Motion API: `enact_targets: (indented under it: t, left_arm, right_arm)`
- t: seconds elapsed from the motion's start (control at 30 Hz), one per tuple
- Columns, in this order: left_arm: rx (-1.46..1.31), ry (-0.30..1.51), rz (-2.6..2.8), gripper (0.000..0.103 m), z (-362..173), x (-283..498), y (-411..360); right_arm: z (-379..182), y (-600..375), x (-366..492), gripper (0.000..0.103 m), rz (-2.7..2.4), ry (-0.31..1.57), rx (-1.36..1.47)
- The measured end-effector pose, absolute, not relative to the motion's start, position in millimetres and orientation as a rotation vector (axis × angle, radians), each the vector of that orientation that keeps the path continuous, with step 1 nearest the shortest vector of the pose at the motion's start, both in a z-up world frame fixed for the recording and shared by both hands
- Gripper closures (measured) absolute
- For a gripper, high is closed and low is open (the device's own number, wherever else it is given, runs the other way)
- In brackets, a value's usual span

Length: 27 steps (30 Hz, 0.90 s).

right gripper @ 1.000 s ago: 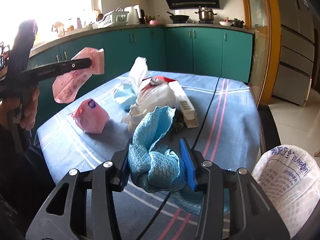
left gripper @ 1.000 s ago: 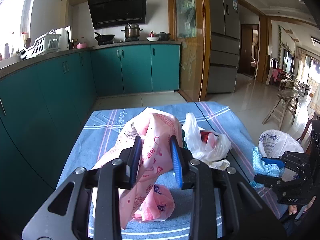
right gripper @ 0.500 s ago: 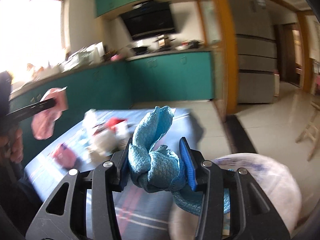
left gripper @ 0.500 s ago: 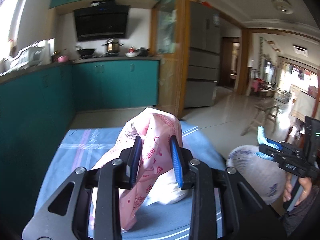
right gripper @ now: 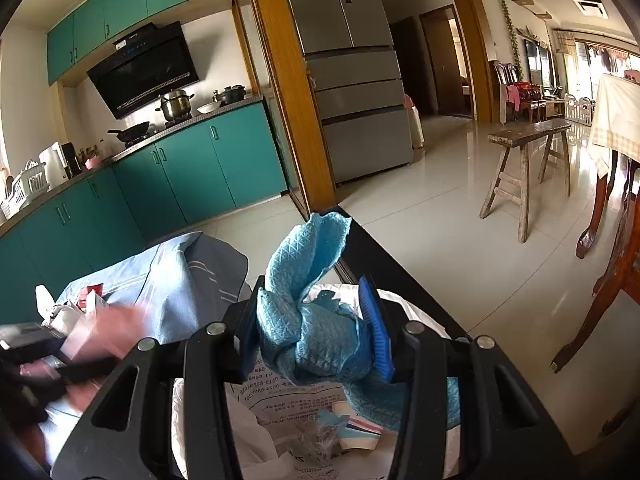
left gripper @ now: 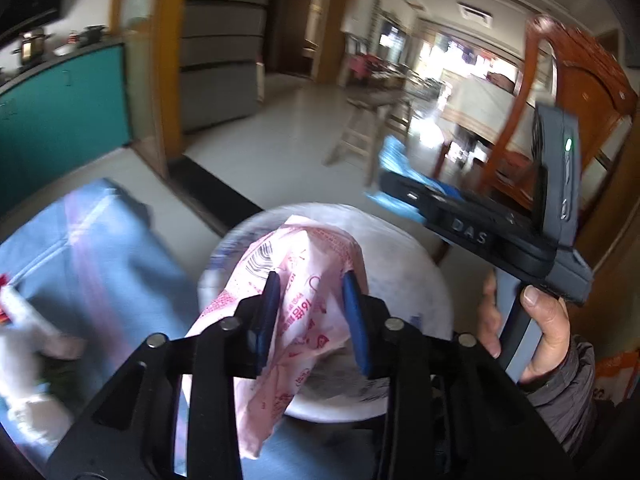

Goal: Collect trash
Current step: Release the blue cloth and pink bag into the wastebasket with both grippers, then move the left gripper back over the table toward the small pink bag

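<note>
My left gripper is shut on a pink printed plastic wrapper and holds it over the open white trash bag beside the table. My right gripper is shut on a crumpled blue cloth and holds it above the same white bag, which has paper scraps inside. In the left wrist view the right gripper shows at the right with the blue cloth at its tip. The left gripper with the pink wrapper is a blur in the right wrist view.
The table with the blue striped cloth lies left of the bag and carries more trash: a white plastic bag and a red-and-white packet. A wooden stool and a wooden chair stand on the tiled floor to the right.
Both grippers have swung right, away from the table, and now hang over the white trash bag. Each keeps its grip on its item.
</note>
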<state>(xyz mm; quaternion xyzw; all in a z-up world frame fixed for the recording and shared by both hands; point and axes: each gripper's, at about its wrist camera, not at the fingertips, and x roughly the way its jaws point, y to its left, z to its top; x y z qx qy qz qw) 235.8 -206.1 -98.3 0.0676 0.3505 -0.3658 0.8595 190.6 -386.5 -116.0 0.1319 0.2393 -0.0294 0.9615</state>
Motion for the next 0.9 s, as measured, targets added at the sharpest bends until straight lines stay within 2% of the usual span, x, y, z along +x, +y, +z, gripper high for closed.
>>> enact_targets:
  t: [0.03,0.07,0.13,0.23,0.4,0.47,0.6,0.7,0.9]
  left_arm:
    - [0.157,0.725,-0.767,0.063,-100,236,-215]
    - [0.172,0.715,-0.757,0.044,-102,236,-220]
    - [0.189,0.696,-0.708,0.025,-100,239,-221]
    - [0.197,0.679,-0.655,0.020,-95,235,-208]
    - [0.349,0.569,-0.447,0.013,-86,216,-150]
    - [0.429,0.506,-0.367,0.011,-81,212,-128]
    - [0.486,0.372,-0.233,0.005,-78,200,-86]
    - [0.413,0.391,-0.163,0.004,-80,209,-54]
    - [0.324,0.424,-0.151,0.004,-76,219,-19]
  right_arm:
    - [-117,-388,188,0.057,-0.056,0.483,0.268]
    - [-116,-386,189,0.057,-0.054,0.482,0.268]
    - [-116,-385,187,0.057,-0.050,0.491,0.265]
    - [-119,-384,190,0.054,-0.047,0.512,0.254]
    - [-117,-368,191,0.020,-0.020,0.510,0.229]
    - [-116,-360,190,0.012,-0.005,0.503,0.215]
    - [-122,-338,195,0.008,0.044,0.524,0.180]
    - [-125,-317,198,0.007,0.106,0.515,0.147]
    - [-107,-278,176,0.003,0.196,0.294,0.103]
